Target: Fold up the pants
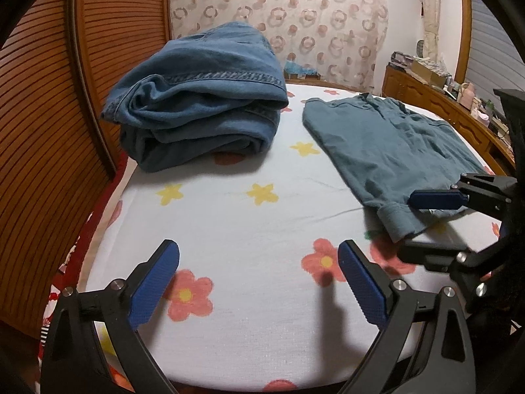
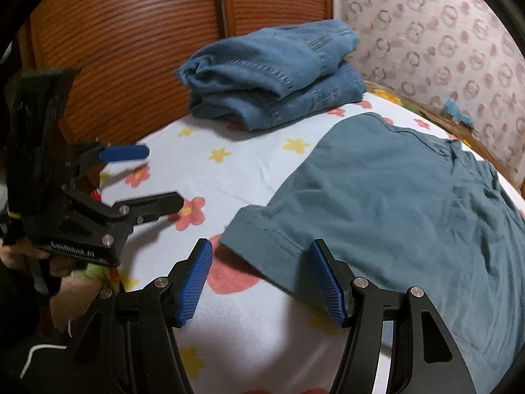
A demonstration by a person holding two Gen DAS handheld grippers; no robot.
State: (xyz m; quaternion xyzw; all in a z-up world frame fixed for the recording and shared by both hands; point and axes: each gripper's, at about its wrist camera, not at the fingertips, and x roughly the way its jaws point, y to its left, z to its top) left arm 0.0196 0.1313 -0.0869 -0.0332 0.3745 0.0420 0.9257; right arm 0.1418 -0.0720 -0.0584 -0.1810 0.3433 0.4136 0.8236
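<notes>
Teal-grey pants (image 1: 390, 141) lie flat on the flowered sheet at the right; they also show in the right wrist view (image 2: 407, 203). My left gripper (image 1: 259, 256) is open and empty above the sheet, left of the pants' hem; it appears in the right wrist view (image 2: 164, 177) at the left. My right gripper (image 2: 261, 252) is open around the near hem corner of the pants, one finger on each side. It appears in the left wrist view (image 1: 408, 223) at that hem.
A folded pile of blue jeans (image 1: 200, 98) sits at the back left of the bed, also in the right wrist view (image 2: 275, 75). A wooden slatted headboard (image 1: 42, 124) stands on the left. A wooden dresser (image 1: 439, 105) with small items stands at the far right.
</notes>
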